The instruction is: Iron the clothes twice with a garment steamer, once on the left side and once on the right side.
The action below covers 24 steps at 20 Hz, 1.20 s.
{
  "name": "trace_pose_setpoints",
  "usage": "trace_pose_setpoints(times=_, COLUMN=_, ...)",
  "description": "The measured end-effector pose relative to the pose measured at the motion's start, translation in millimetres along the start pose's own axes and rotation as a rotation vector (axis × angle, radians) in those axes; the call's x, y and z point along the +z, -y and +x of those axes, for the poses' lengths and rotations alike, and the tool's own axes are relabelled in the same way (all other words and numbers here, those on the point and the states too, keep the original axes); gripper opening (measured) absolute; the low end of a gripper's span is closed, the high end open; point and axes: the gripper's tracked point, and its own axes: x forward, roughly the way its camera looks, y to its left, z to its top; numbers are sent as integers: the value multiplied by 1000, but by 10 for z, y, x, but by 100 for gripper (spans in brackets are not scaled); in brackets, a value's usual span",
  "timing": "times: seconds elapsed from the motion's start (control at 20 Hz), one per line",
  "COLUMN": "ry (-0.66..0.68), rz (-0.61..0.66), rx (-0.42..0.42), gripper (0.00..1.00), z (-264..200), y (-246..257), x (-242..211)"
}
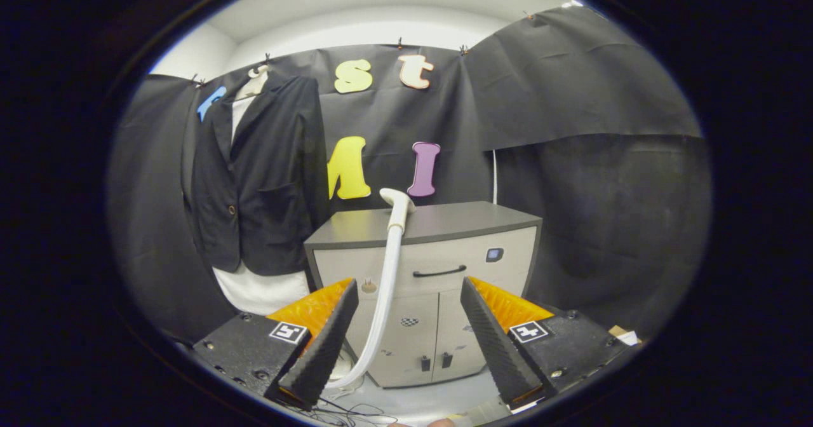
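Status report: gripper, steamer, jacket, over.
Gripper open, holding nothing. White steamer head and hose rest on grey cabinet, beyond fingers. Dark jacket hangs beside the cabinet. Path unobstructed.

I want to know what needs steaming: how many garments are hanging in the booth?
1: a dark blazer hangs on the wall cloth left of the cabinet, over something white, maybe a second garment. The steamer head rests on the cabinet, beyond the open tongs.
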Motion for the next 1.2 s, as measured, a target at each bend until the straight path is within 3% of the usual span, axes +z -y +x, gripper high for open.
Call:
trace_pose_setpoints(times=0.3, ry=-48, rz=58, rx=60, gripper=100, z=534, y=-118, x=466)
trace_pose_setpoints(times=0.55, ry=-215, rz=130, rx=155, gripper=100, z=1246, y=-164, x=591)
trace_pose_setpoints(times=0.85, ry=-321, rz=80, rx=164, gripper=100, z=1982, y=-122, x=813)
trace_pose_setpoints(times=1.2, ry=-505, rz=40, rx=164, gripper=98, z=2624, y=-47, x=696)
